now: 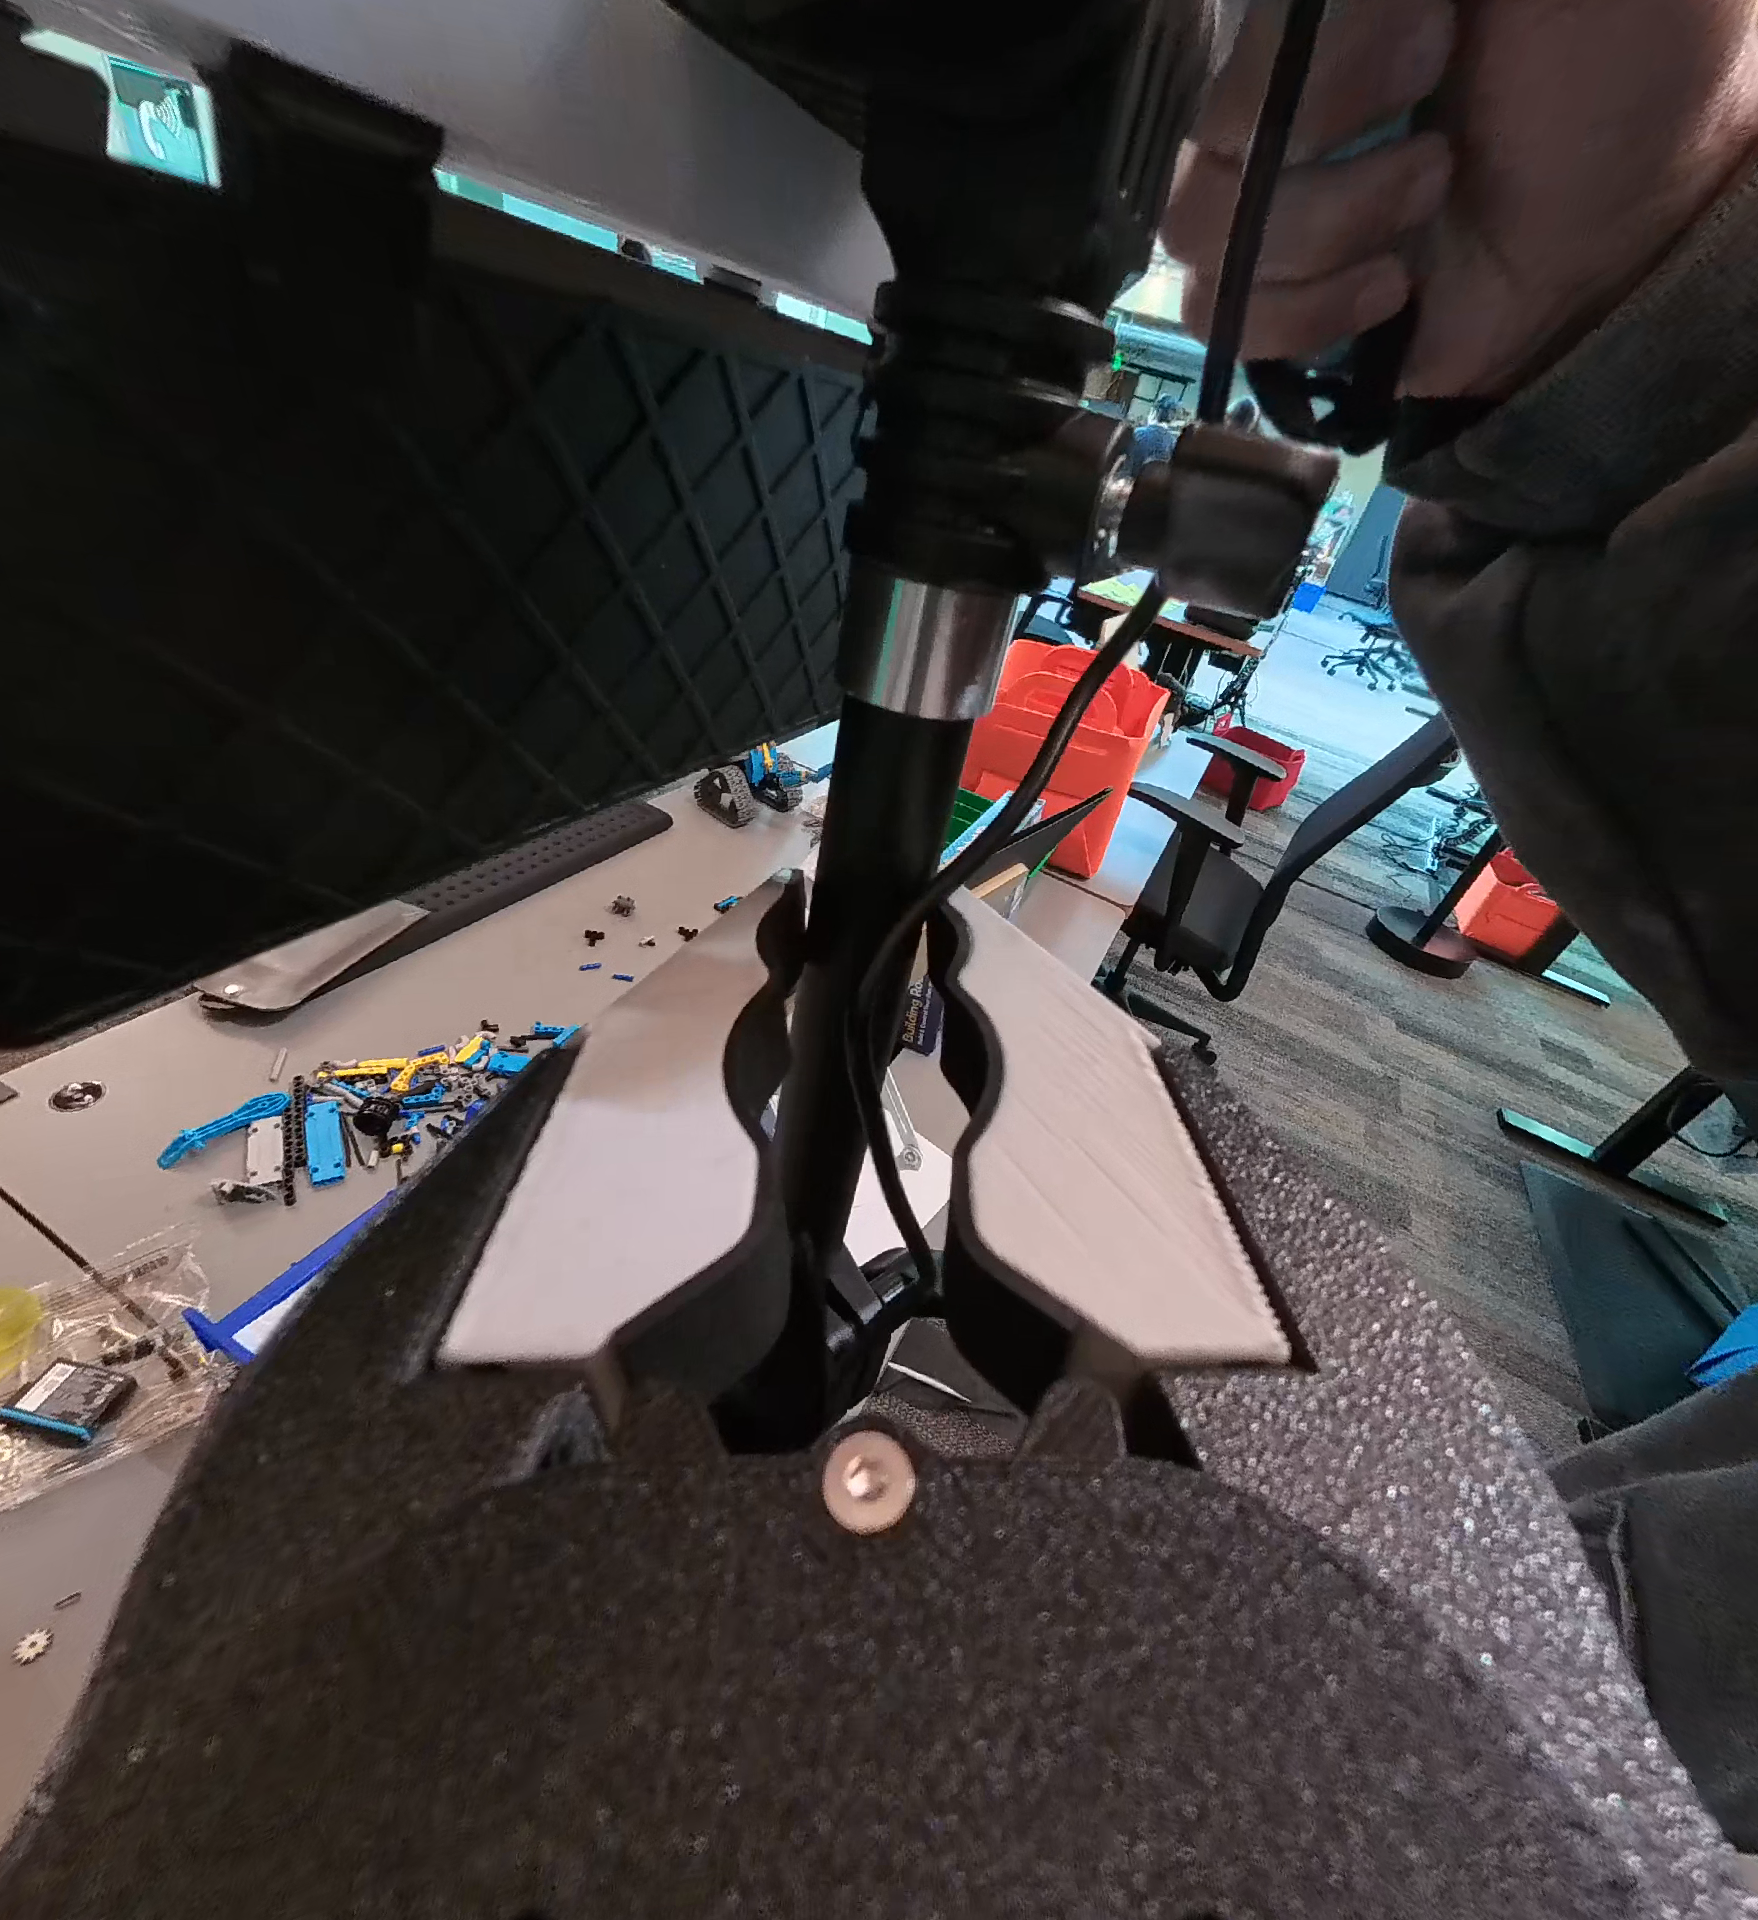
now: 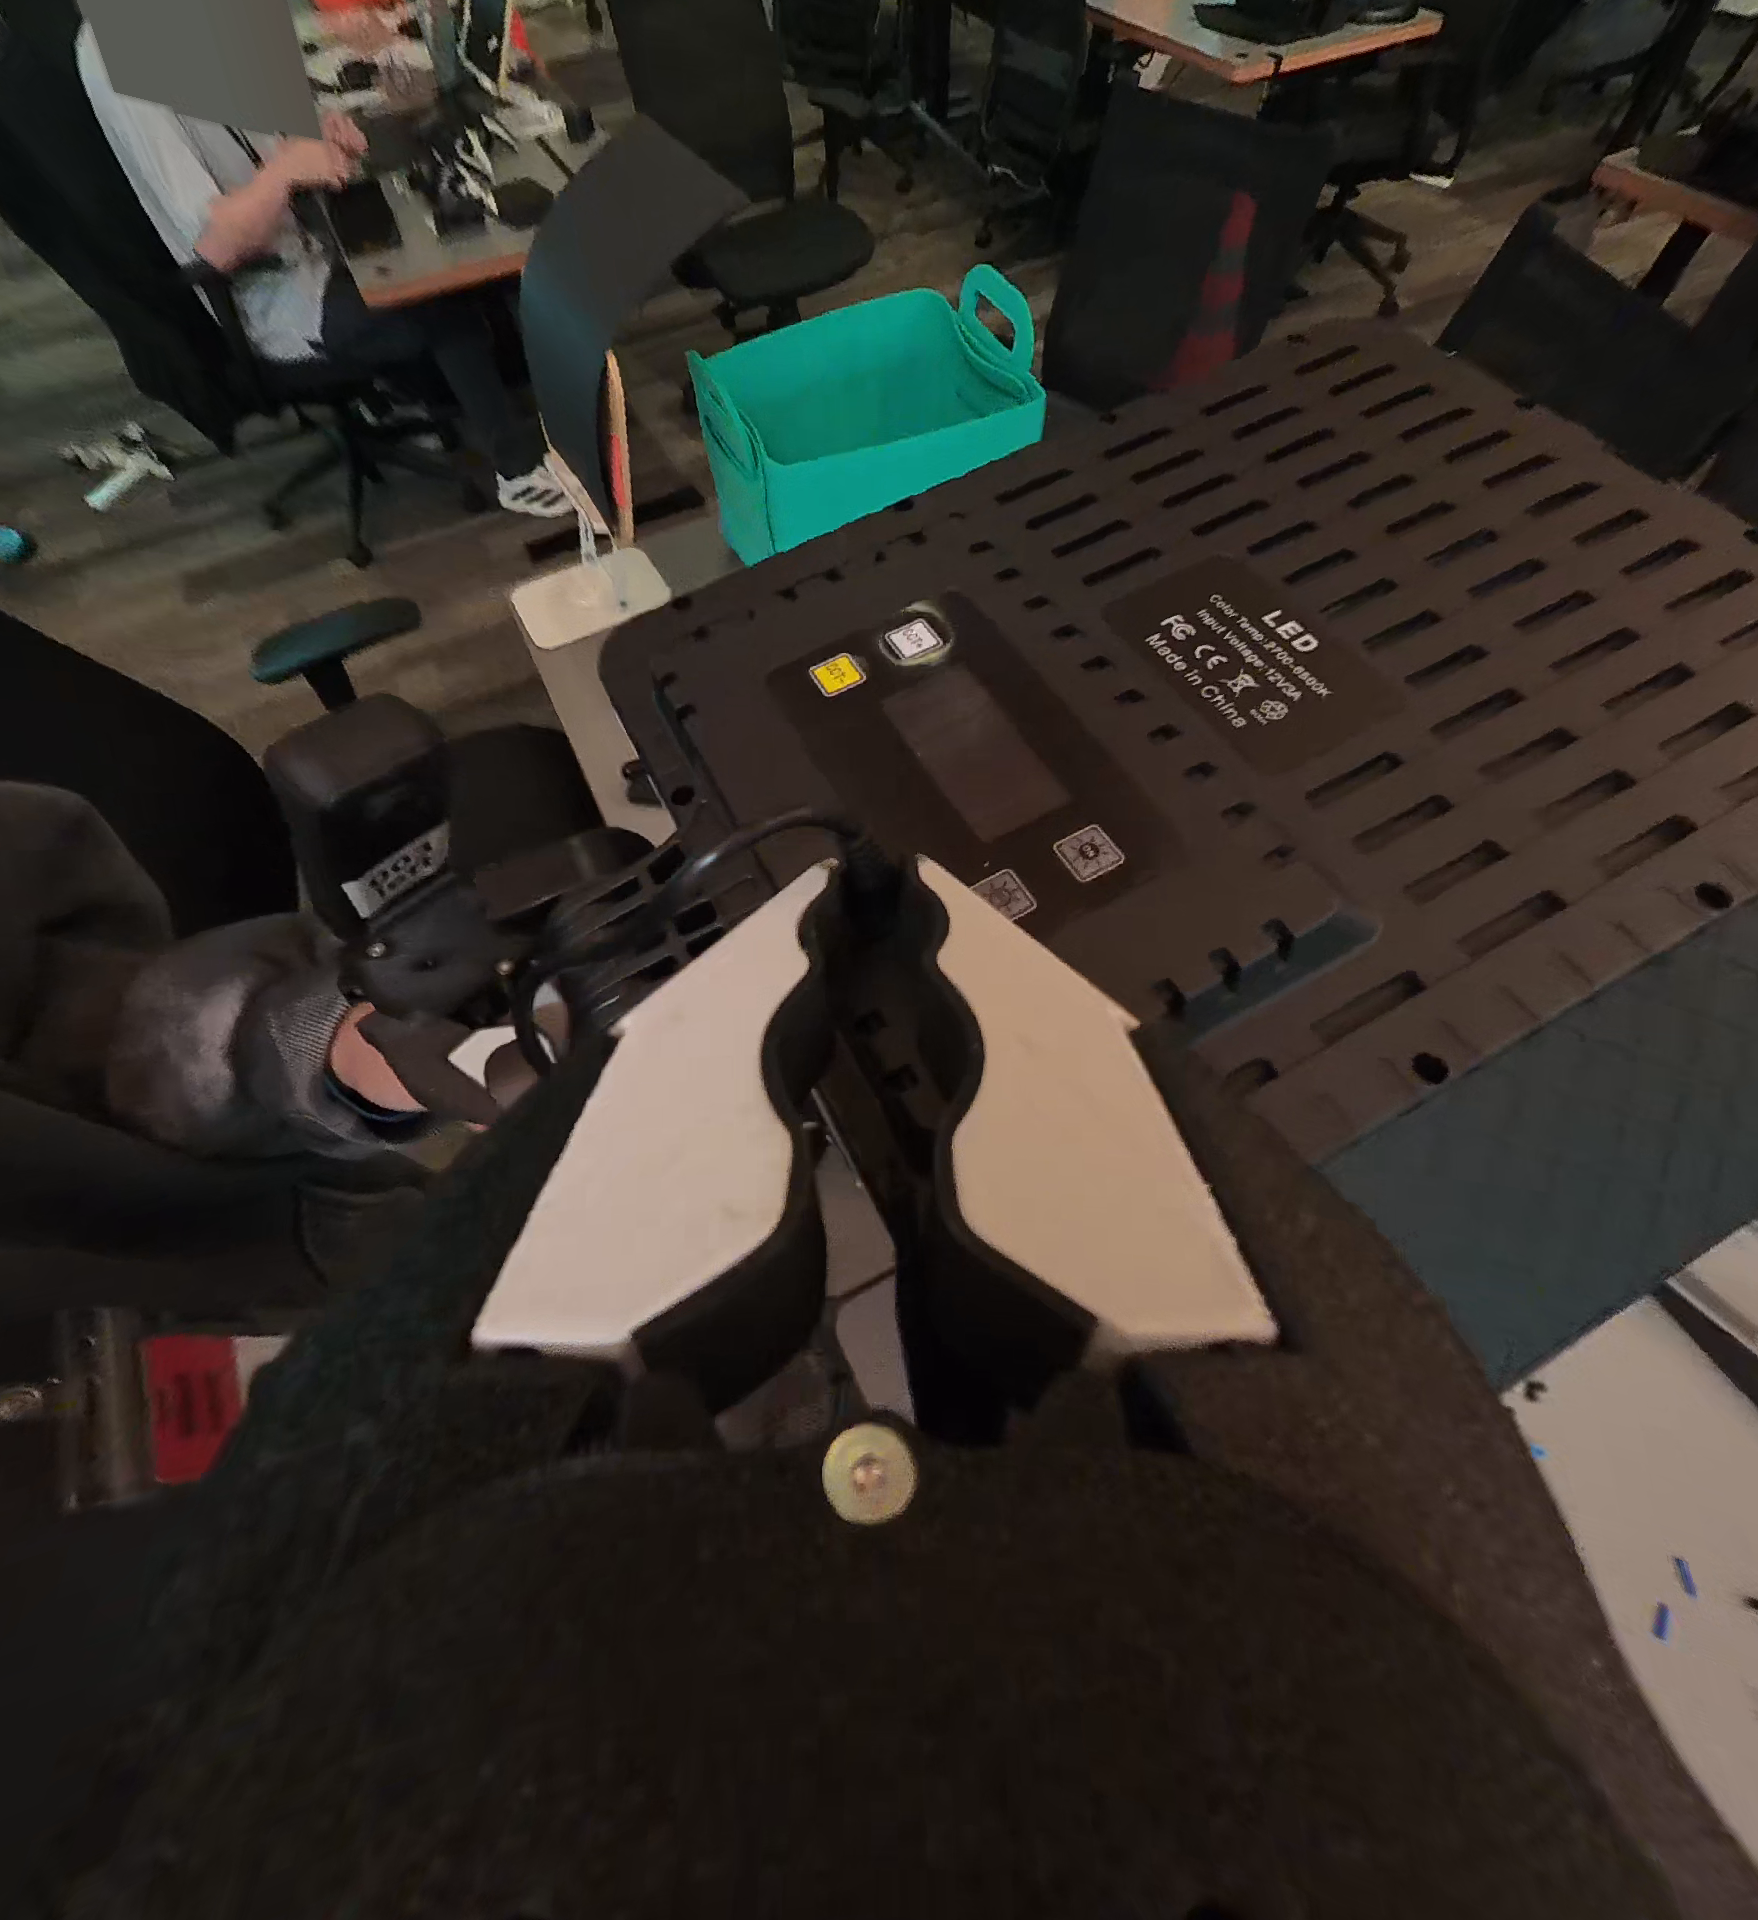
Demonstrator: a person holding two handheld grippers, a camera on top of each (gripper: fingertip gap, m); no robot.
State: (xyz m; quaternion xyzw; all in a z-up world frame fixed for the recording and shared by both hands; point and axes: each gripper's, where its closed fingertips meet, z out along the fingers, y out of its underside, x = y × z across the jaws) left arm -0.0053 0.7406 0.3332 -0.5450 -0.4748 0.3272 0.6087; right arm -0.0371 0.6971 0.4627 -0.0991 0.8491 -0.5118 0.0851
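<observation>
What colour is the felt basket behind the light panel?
The felt basket is teal green; the right wrist view shows it best.

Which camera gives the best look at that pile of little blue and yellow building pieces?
The left wrist view: the pile of building pieces lies in plain sight on the grey table. The right wrist view catches only a few stray bits at its lower right edge.

Beyond the tongs lay grey carpet (image 1: 1374,1049), black office chairs (image 1: 1207,894), desks (image 2: 439,260), perhaps windows behind.

light panel (image 2: 1374,727) cut off right; pole (image 1: 854,935) base hidden behind fingers (image 1: 646,1143).
</observation>
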